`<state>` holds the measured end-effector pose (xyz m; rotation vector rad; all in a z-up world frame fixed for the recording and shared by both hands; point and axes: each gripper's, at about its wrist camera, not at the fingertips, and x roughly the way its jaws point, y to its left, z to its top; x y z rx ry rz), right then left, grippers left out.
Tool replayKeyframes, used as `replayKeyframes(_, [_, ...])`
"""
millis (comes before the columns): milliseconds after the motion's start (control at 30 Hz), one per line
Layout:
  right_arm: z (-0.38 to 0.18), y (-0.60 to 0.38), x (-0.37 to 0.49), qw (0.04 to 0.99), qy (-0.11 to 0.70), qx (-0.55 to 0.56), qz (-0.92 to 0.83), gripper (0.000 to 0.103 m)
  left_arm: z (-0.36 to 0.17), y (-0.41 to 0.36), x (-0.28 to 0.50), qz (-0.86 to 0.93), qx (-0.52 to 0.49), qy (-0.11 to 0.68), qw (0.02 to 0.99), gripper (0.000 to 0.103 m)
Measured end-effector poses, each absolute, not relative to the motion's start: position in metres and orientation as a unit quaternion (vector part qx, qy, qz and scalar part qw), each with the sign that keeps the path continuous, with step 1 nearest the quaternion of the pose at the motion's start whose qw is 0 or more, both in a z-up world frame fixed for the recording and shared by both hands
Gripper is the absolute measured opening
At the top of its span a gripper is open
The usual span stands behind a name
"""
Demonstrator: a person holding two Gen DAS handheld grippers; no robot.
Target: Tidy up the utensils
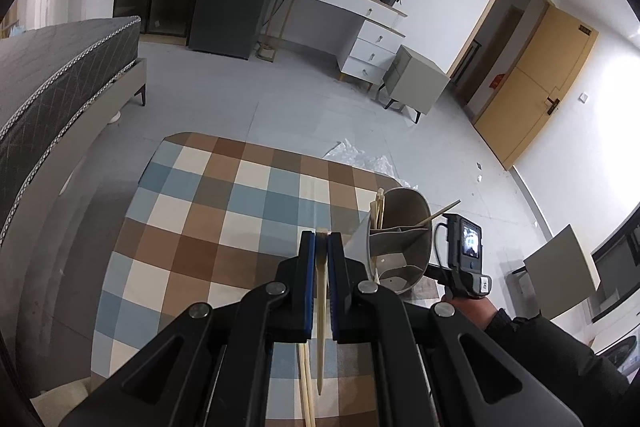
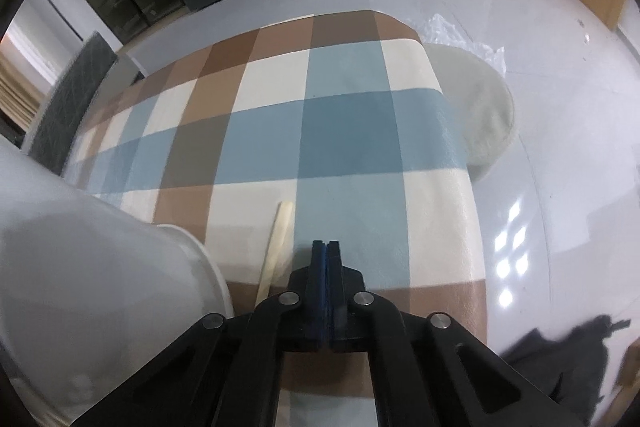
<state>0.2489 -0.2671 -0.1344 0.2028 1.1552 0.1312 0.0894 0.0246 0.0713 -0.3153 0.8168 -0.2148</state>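
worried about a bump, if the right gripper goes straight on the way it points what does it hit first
Probably nothing close: ahead of the shut right gripper lies only bare checked tablecloth. The chopstick and white holder sit off to its left. Height above the cloth is unclear.

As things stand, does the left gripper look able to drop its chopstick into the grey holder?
Probably yes: the left gripper, shut on a chopstick, sits just left of the utensil holder, whose open mouth faces it with nothing between.

The worktop [image 1: 208, 211] is covered by a checked cloth. Pale chopsticks [image 1: 306, 383] are seen lying on it, near the grey holder [image 1: 404, 239].
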Motion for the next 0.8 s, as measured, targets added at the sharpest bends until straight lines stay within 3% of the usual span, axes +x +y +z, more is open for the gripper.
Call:
replayKeyframes(133, [-0.132,-0.27,0.243,0.817,0.548,0.138,0.115,0.005,0.07,0.027,0.087,-0.106,-0.159,0.396,0.898,0.001])
replayKeyframes(200, [-0.128,-0.266,0.231,0.82,0.548,0.115,0.119,0.012,0.069,0.029,0.087,-0.109,-0.162,0.396,0.897,0.001])
replayKeyframes(267, [-0.125,-0.268,0.216,0.821,0.546,0.114,0.123,0.028,0.068,0.03,0.087,-0.113,-0.167,0.395,0.896,0.001])
replayKeyframes(467, [-0.115,-0.249,0.163,0.821,0.548,0.087,0.139,0.039,0.061,0.03,0.078,-0.129,-0.18,0.397,0.891,0.001])
replayKeyframes(733, [-0.131,-0.193,0.135,0.837,0.541,-0.011,0.08,0.037,0.064,0.042,0.061,-0.128,-0.188,0.392,0.891,0.001])
replayKeyframes(800, [-0.138,-0.184,0.134,0.846,0.528,-0.031,0.059,0.032,0.066,0.048,0.057,-0.125,-0.191,0.389,0.892,0.001])
